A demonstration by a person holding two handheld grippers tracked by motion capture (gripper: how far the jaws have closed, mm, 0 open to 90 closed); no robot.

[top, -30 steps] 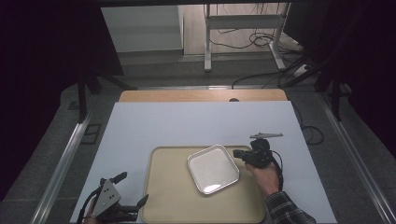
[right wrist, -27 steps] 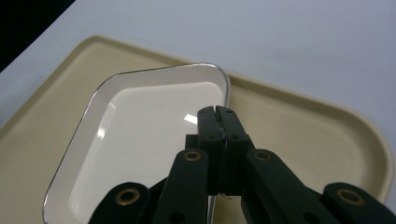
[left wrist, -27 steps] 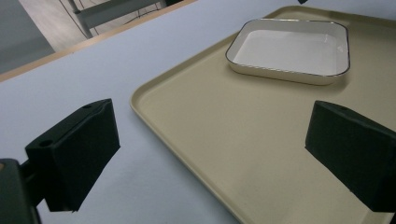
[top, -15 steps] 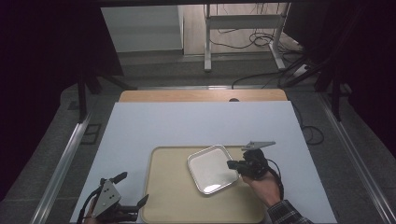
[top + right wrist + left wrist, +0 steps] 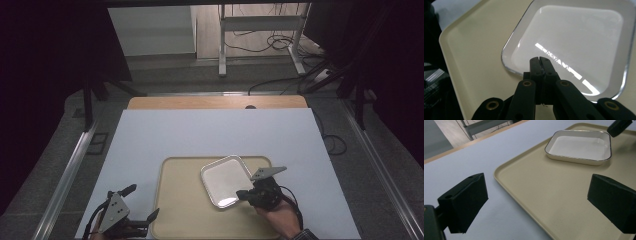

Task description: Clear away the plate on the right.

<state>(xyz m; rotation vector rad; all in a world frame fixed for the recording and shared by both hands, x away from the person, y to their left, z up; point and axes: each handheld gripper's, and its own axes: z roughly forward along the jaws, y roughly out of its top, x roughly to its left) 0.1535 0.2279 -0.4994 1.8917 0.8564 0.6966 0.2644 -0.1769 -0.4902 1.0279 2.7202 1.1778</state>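
Note:
A white square dish (image 5: 225, 180) with a thin dark rim lies on the beige tray (image 5: 182, 210). My right gripper (image 5: 241, 195) comes in from the dish's near right side. Its jaws are pressed together, and both show above the dish's near rim in the right gripper view (image 5: 540, 60), with nothing between them. My left gripper (image 5: 142, 201) rests by the tray's front left corner. It stands wide open (image 5: 536, 200), one jaw over the white table and the other over the tray (image 5: 544, 192). Farther along the tray is the dish (image 5: 580, 146).
A white mat (image 5: 210, 135) covers the table, with a wooden strip (image 5: 215, 102) at its far edge. Beyond lie a dark floor, cables and a metal stand's legs (image 5: 260, 30). The tray's left half is bare.
My right gripper has moved from the dish's far right side toward me and leftward, over its near right rim. The dish and the left gripper have hardly moved.

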